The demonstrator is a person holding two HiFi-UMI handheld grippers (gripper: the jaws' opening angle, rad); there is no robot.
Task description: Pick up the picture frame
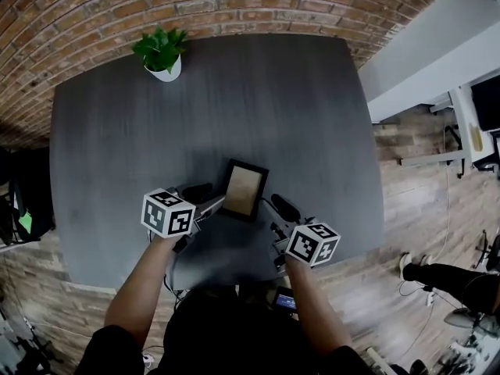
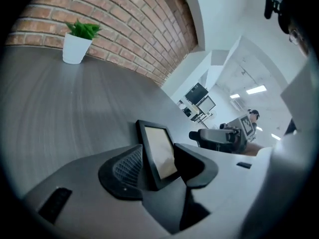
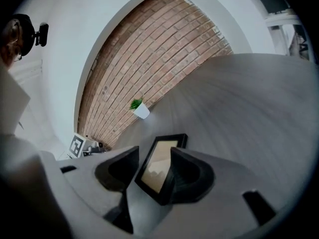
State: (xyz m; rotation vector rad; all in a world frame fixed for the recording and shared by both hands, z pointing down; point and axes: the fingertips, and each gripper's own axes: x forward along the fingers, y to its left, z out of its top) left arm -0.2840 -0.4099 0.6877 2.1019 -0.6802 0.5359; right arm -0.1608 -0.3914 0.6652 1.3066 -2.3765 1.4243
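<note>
Right now the picture frame, a black border around a tan panel, is sitting on the dark grey table, close to the near edge and roughly midway across it. Both arms are reaching in from the bottom of the head view, each hand carrying its tool with a marker cube on top.

The left gripper is coming at the frame's left side and the right gripper at its lower right corner, so the frame is lying between the two tools.

Seen along the left gripper's own jaws, they are standing wide apart with the frame's edge rising between them. The ribbed pad on one side is sitting just beside the black border, and the other jaw is overlapping the tan face. Whether either pad is actually touching the frame is hard to tell from this angle, but nothing is looking clamped.

Along the right gripper's jaws the picture is similar: jaws spread wide, the frame slanting between them, a clear gap showing on one side.

A small potted plant in a white pot is standing at the table's far left corner, well apart from the frame, in front of the brick wall
</note>
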